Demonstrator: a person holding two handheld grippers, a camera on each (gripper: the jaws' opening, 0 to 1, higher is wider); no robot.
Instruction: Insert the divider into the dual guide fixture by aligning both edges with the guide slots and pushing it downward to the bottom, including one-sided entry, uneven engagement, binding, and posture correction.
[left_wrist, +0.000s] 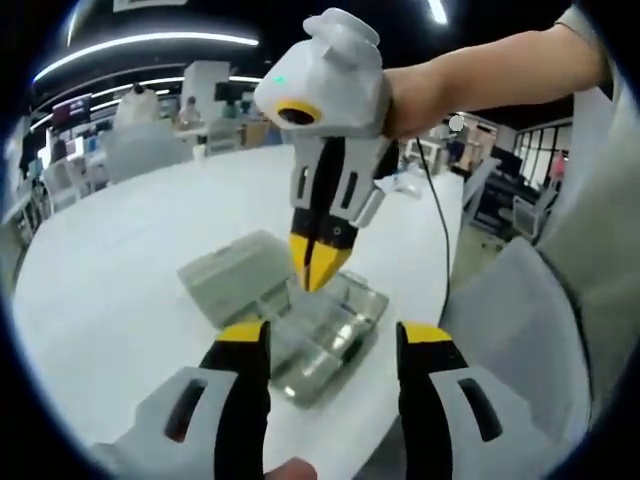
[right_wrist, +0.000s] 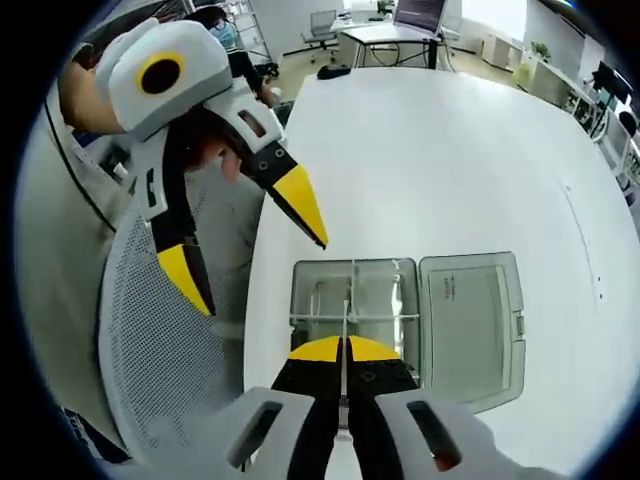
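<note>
While the right gripper (right_wrist: 343, 352) pinches the divider (right_wrist: 348, 310) edge-on between closed yellow tips, it hangs directly over the open box, presumably so the plate drops straight into its slots.

- Box (right_wrist: 385, 300): translucent grey plastic, shallow, rectangular, ribbed inside. It looks to be the dual guide fixture. Flat lid (right_wrist: 470, 320) hinged open, lying beside the box on the round white table (right_wrist: 450, 150).
- Divider: thin, pale, translucent strip, standing upright above the box's middle. Far end reaches toward the far wall; whether both edges sit in their slots I cannot tell.
- Left gripper (left_wrist: 330, 350): jaws spread wide, holding nothing, hovering near the box's short end, likely ready to steady it or correct tilt.
- Grey mesh chair (right_wrist: 160, 330) beside the table, on the left gripper's side of the box.
- Right gripper body is white, matte, tips wedge-shaped.
</note>
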